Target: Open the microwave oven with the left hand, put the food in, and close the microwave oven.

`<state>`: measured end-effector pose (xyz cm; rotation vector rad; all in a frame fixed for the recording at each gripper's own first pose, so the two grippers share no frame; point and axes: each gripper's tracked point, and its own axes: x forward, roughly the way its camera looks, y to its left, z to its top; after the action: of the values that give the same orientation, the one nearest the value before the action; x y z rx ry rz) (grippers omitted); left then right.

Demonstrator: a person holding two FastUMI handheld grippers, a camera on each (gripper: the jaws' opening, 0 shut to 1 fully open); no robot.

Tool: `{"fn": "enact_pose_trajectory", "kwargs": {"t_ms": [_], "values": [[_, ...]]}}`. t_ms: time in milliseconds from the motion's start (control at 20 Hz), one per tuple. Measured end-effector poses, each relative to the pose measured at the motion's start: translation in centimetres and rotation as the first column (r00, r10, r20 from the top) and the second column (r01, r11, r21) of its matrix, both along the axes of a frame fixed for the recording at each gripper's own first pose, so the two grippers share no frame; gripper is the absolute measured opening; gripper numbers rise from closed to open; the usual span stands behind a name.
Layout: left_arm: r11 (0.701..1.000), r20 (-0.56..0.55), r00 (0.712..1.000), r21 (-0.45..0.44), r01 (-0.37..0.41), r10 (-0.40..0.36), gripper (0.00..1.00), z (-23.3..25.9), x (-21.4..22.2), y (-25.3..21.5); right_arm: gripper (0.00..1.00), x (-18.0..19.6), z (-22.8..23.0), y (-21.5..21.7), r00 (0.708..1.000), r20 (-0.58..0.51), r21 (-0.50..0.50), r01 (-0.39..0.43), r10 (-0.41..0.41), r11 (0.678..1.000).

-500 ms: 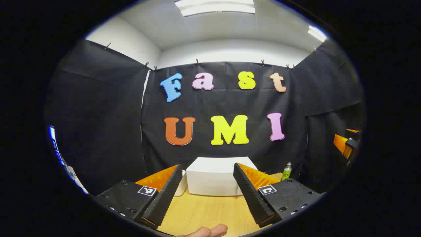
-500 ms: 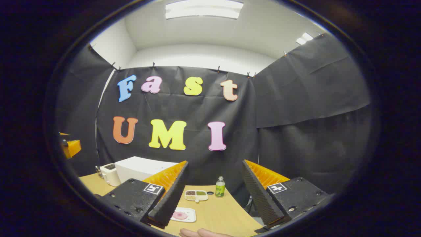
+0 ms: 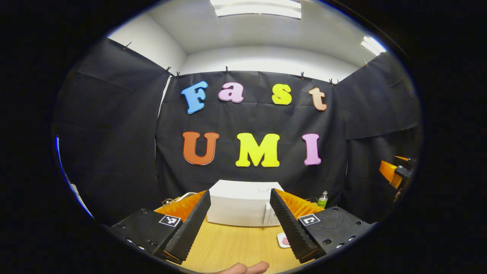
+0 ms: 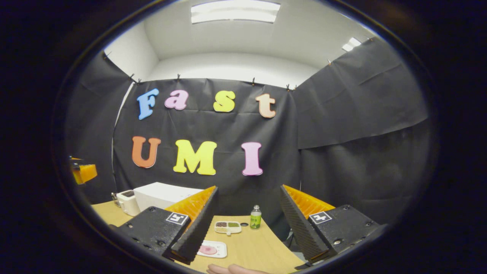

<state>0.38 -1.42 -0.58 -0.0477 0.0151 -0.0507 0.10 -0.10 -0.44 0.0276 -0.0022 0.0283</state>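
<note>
Microwave oven, a white box with its door shut, stands at the far edge of the wooden tabletop. The left gripper is wide open, holding nothing, well apart from it. The right gripper is also wide open and empty. A white plate with pink food lies nearer the front edge, a green bottle at the far edge.
</note>
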Motion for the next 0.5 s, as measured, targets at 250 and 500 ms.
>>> {"fn": "enact_pose_trajectory", "kwargs": {"t_ms": [250, 500], "values": [[1.000, 0.017, 1.000, 0.015, -0.023, 0.022, 0.96, -0.5, 0.5, 1.1, 0.91, 0.5, -0.1, -0.1, 1.000, 0.030, 0.004, -0.005, 0.005, 1.000], [1.000, 0.029, 0.999, -0.001, -0.031, 0.031, 0.95, -2.0, 4.6, 0.0, 0.91, 2.2, -0.7, -0.9, 0.995, 0.095, -0.015, 0.032, -0.030, 0.999]]}}
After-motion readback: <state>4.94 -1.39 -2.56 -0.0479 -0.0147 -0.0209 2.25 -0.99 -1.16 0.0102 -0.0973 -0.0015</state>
